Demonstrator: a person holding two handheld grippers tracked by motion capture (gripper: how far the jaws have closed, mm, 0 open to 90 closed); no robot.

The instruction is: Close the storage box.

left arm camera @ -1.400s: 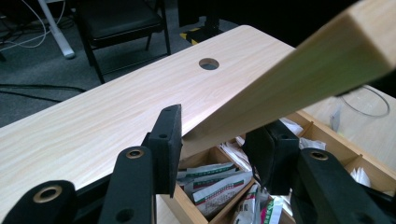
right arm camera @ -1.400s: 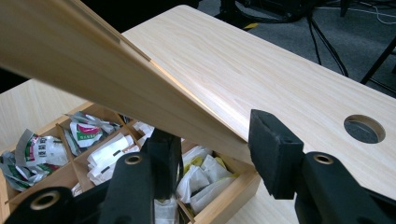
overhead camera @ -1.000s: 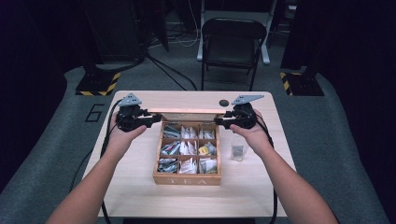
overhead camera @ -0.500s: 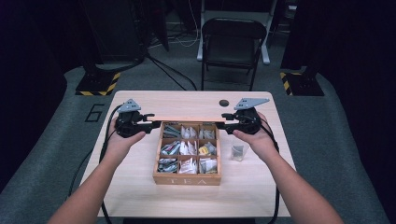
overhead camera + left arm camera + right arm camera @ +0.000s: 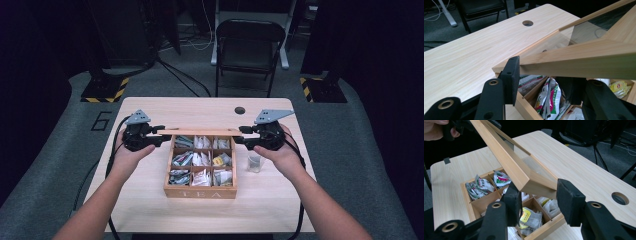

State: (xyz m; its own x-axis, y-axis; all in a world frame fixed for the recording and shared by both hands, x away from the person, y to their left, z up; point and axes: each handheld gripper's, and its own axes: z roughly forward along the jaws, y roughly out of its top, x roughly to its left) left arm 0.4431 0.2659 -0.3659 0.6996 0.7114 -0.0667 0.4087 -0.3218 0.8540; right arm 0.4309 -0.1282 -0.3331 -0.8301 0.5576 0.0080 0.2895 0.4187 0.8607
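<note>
Tea box (image 5: 200,191) of pale wood sits at the middle of the worktop (image 5: 165,107), its front wall stamped with the word TEA and its compartments stuffed with tea packets (image 5: 201,160). Its glass-paned lid (image 5: 197,132) is raised off the box and tilted up toward the far side, seen nearly edge-on from the high view. The left gripper (image 5: 159,138) has its fingers (image 5: 510,77) set on either side of the lid's left end; in the left gripper view the wooden frame (image 5: 579,60) runs between them with one pad against its corner. The right gripper (image 5: 241,136) holds the lid's right end, and in the right gripper view the frame corner (image 5: 534,182) sits between the two fingers (image 5: 567,202), which stand fairly wide apart; whether both pads press on the wood I cannot tell. A small clear cup (image 5: 254,163) stands on the worktop just right of the box, beside the right hand (image 5: 280,155). A round hole (image 5: 240,110) shows in the worktop's far edge, and a dark folding chair (image 5: 247,47) stands beyond it
</note>
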